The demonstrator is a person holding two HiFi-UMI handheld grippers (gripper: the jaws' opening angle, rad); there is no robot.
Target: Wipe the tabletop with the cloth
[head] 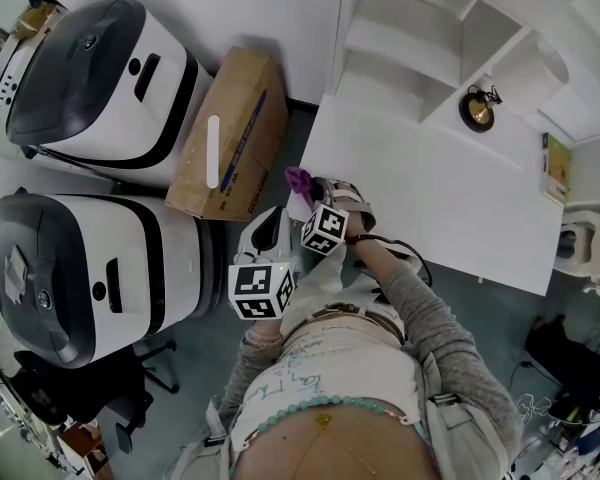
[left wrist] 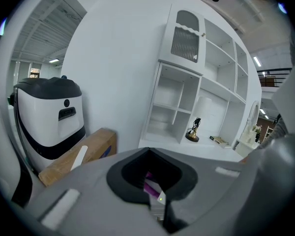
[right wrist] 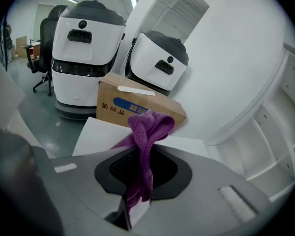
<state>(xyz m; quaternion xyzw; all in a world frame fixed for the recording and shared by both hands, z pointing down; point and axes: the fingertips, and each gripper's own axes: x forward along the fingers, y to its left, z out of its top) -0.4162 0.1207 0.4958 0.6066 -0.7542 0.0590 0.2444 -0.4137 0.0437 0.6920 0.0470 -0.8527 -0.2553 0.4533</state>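
Observation:
A purple cloth [right wrist: 147, 132] hangs bunched from my right gripper [right wrist: 143, 157], whose jaws are shut on it. In the head view this right gripper [head: 308, 196] holds the cloth [head: 298, 178] at the near left corner of the white tabletop [head: 430, 188]. My left gripper [head: 270, 230] hovers just left of it, off the table's edge, above the floor. In the left gripper view its jaws [left wrist: 150, 173] look shut with nothing held; a bit of the cloth [left wrist: 150, 186] shows beyond them.
A white shelf unit [head: 420, 38] stands at the back of the table, with a gold ornament [head: 477, 111] and a book [head: 555, 168] near it. A cardboard box [head: 230, 133] and two white-and-black machines [head: 100, 78] [head: 80, 268] stand on the floor to the left.

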